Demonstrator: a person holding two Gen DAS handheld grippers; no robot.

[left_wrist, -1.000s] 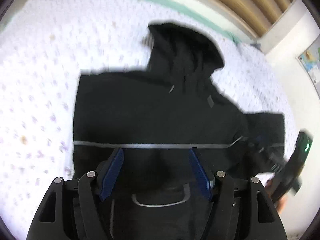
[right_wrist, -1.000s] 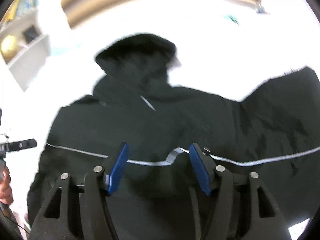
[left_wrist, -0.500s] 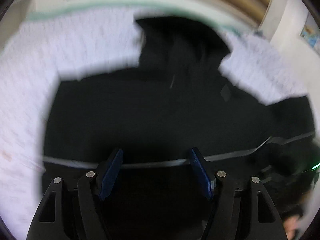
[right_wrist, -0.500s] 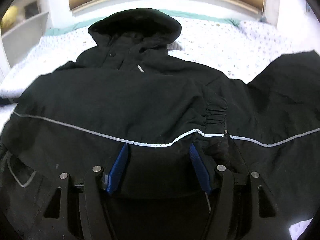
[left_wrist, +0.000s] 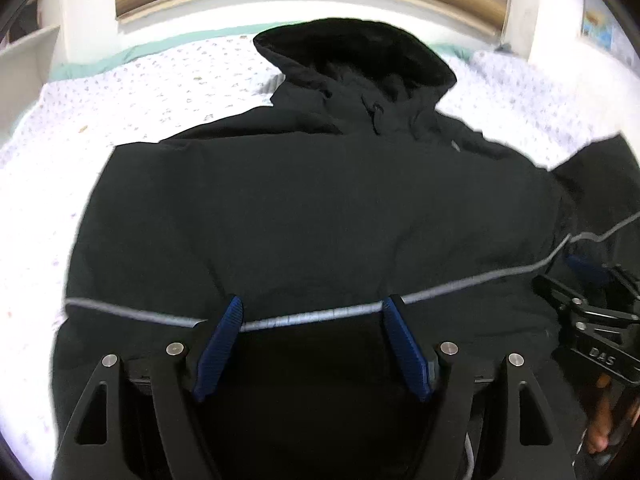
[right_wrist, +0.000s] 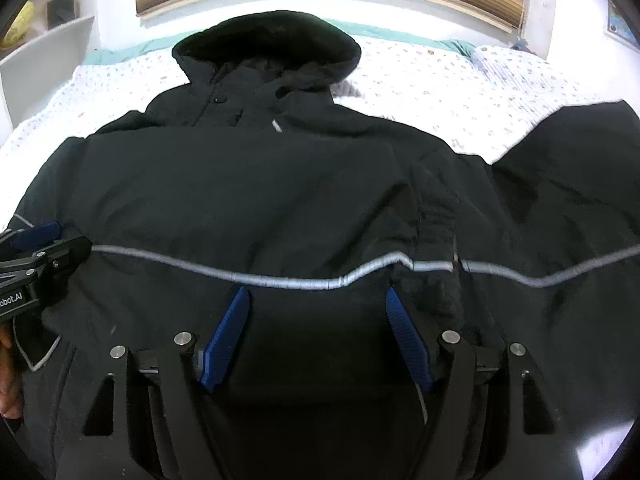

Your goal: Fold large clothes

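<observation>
Both grippers have dropped close over the black jacket (right_wrist: 280, 184), which now fills each frame.
It lies spread on the patterned bedspread (left_wrist: 160, 92), hood at top centre, no fold visible; left gripper (left_wrist: 312, 338) and right gripper (right_wrist: 316, 336) are opening, nothing pinched.

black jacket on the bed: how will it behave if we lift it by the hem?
The black jacket is probably floppy: its fabric wrinkles and sags on the bed. Likely bulky, given the hood and thick puckered seams. The smooth shell may slip.
</observation>
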